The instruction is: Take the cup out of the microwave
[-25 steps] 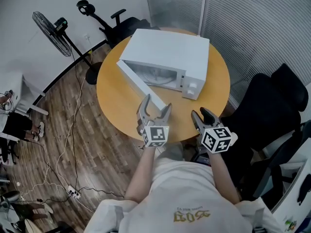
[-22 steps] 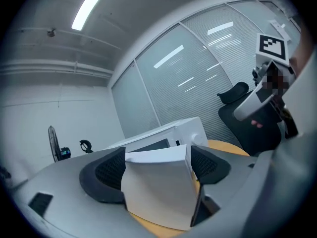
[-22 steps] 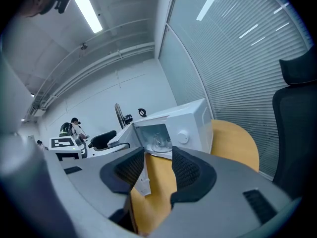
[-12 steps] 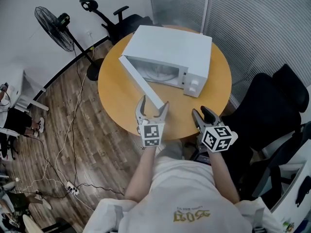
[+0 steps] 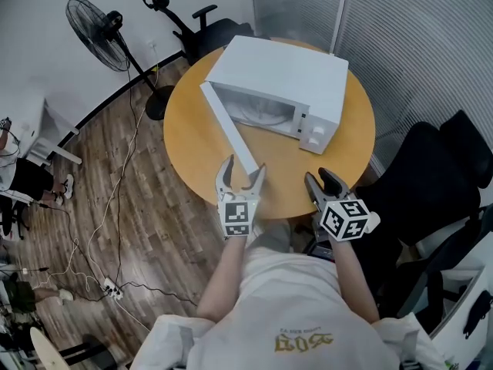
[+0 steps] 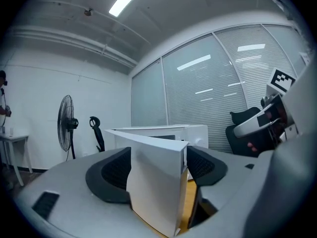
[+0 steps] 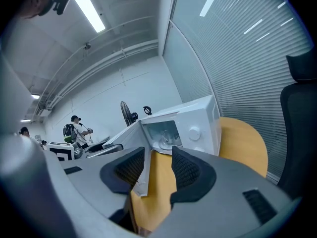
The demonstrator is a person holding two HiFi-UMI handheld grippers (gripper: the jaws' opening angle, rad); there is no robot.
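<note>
Your left tool (image 5: pixel 243 169): jaws, just closing, straddle the door's (image 5: pixel 231 129) free edge, still released. Your right tool (image 5: pixel 317 178): released, empty, beside it. Cup (image 7: pixel 166 138): ahead of both tools, inside the open microwave (image 5: pixel 285 72) on the counter (image 5: pixel 192 145).

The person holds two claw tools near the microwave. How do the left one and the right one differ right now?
The left gripper has the free edge of the open microwave door between its jaws; the right gripper has nothing between its jaws. The left gripper's jaws have just been closing, yet they stand wider apart than the right gripper's. Both are open, and both point toward the microwave.
</note>
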